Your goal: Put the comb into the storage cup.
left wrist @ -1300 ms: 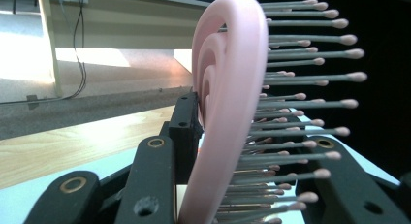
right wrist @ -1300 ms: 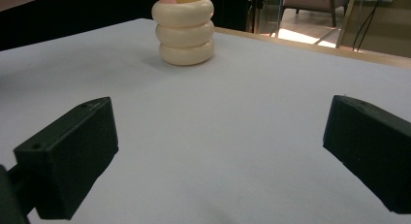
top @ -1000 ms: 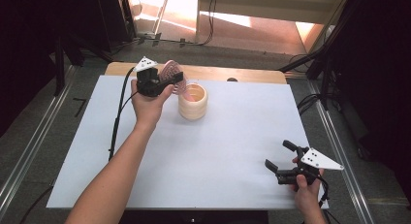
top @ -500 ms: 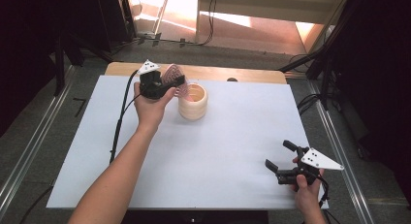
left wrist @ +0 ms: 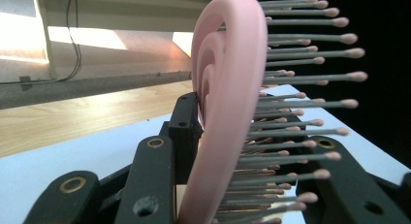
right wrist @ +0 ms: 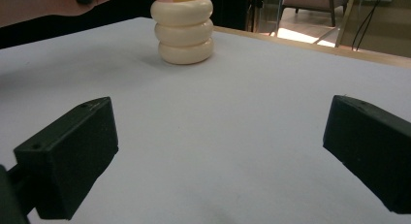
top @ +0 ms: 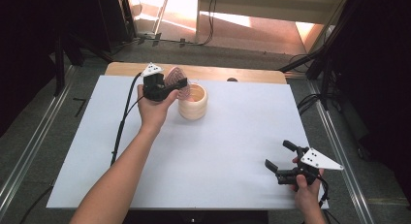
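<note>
On the white table [top: 218,151], the left gripper [top: 167,88] clamps a pink hairbrush [left wrist: 228,103] just beside the cream holder [top: 193,102]; its own view reveals bristles. The right gripper [top: 283,158] gapes empty.

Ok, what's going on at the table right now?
The left hand-held gripper is shut on a pink hairbrush, holding it up next to the cream ribbed cup at the far side of the white table. The brush isn't in the cup yet. The right hand-held gripper sits at the near right corner, open, with nothing in it.
</note>
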Tool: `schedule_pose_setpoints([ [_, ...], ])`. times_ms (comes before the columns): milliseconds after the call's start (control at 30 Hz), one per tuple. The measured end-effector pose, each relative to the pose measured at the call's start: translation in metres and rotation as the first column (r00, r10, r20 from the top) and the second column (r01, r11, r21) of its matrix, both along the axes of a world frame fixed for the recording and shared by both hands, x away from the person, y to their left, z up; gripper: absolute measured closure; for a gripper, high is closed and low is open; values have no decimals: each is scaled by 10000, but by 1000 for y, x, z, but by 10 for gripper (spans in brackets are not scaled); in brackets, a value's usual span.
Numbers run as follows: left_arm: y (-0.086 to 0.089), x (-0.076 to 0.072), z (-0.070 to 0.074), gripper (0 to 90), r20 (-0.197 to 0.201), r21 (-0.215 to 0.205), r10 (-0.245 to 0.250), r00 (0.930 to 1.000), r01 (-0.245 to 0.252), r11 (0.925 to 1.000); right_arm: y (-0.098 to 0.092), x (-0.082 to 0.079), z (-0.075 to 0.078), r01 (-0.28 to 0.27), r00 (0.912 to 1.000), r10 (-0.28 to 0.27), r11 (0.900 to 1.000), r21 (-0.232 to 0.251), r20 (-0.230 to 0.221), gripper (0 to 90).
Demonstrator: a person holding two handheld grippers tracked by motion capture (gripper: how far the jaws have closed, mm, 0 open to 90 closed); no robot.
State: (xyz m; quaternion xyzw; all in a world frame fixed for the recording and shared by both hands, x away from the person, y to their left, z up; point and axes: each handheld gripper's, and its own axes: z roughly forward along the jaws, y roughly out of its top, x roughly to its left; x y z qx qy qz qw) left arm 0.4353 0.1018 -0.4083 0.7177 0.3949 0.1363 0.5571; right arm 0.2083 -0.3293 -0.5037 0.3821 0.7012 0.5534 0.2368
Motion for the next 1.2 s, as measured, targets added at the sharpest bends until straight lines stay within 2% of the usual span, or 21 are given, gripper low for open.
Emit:
schedule_pose_setpoints([
  [300, -4, 0, -2, 626, -47, -9, -25, 10000, 25, 10000, 0, 0, 0, -10, 10000, 10, 10000, 3, 14, 0],
  [400, -3, 0, -3, 622, -188, -66, -119, 9998, 118, 9999, 0, 0, 0, -7, 10000, 7, 10000, -7, -18, 0],
  [533, -1, 2, -5, 607, -265, -16, 151, 9995, -152, 9999, 1, 0, 0, -9, 10000, 9, 10000, -27, -14, 0],
  [700, 0, 2, -9, 496, -301, -49, 4, 9995, -6, 10000, 0, 0, 0, -11, 10000, 11, 10000, -4, -38, 0],
  [833, -1, 2, -8, 247, -369, -106, 49, 9993, -53, 9999, 1, 0, 0, -8, 10000, 8, 10000, -16, -58, 0],
  [933, -1, 0, -6, 124, -197, -57, -40, 9998, 39, 10000, 0, 0, -1, -13, 10000, 13, 10000, -11, -45, 0],
  [1000, -1, -4, -4, 0, 85, 200, 103, 9999, -104, 9997, 0, 1, -1, -16, 10000, 16, 10000, -12, -17, 0],
  [1067, 1, -5, -3, 0, 122, -8, 32, 9999, -32, 10000, 0, 1, -1, -12, 10000, 11, 10000, -2, -23, 0],
  [1133, 4, -6, -2, 0, 99, -34, 159, 9998, -159, 9999, 1, 1, -1, -11, 10000, 11, 10000, -11, -49, 0],
  [1200, 7, -6, -3, 0, 110, -105, 46, 9999, -45, 9999, 2, 1, -1, -42, 10000, 42, 10000, -29, -34, 0],
])
